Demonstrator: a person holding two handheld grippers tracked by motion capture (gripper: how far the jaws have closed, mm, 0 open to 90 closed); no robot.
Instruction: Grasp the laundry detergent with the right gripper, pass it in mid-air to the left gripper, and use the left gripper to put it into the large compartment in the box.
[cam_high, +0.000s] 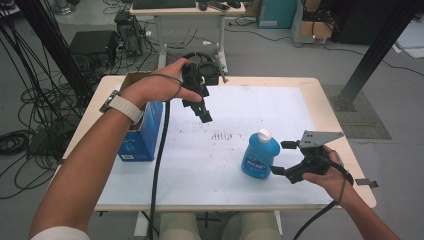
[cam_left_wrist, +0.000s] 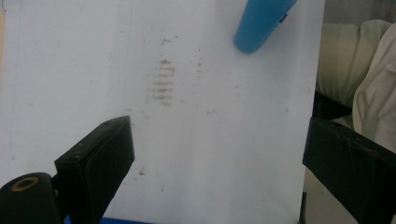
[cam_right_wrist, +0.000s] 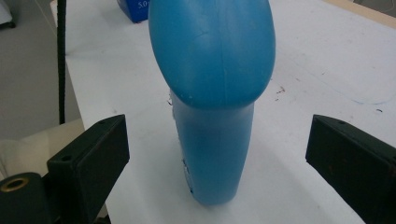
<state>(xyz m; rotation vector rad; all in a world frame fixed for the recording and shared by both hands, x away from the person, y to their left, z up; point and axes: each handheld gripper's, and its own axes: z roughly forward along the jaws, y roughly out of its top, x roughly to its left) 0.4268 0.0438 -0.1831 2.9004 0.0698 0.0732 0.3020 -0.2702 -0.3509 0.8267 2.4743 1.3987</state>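
Observation:
A blue plastic bottle (cam_high: 260, 156) with a white cap stands upright on the white mat (cam_high: 200, 170), right of the middle. My right gripper (cam_high: 280, 157) is open just right of it. In the right gripper view the bottle (cam_right_wrist: 212, 93) stands between the jaws of the right gripper (cam_right_wrist: 217, 126), with a gap on each side. My left gripper (cam_high: 204, 114) is held above the mat's back half, pointing down. Its jaws are wide apart over the bare mat (cam_left_wrist: 210, 93), and the left gripper (cam_left_wrist: 217, 135) holds nothing. The bottle's lower end (cam_left_wrist: 259, 23) lies at that view's top.
A blue carton (cam_high: 142, 135) with an open cardboard top stands at the table's left side, under my left forearm. The left gripper's cable (cam_high: 157, 165) hangs over the mat to the front edge. Faint smudges (cam_high: 222, 135) mark the mat's middle. A desk (cam_high: 190, 12) stands behind the table.

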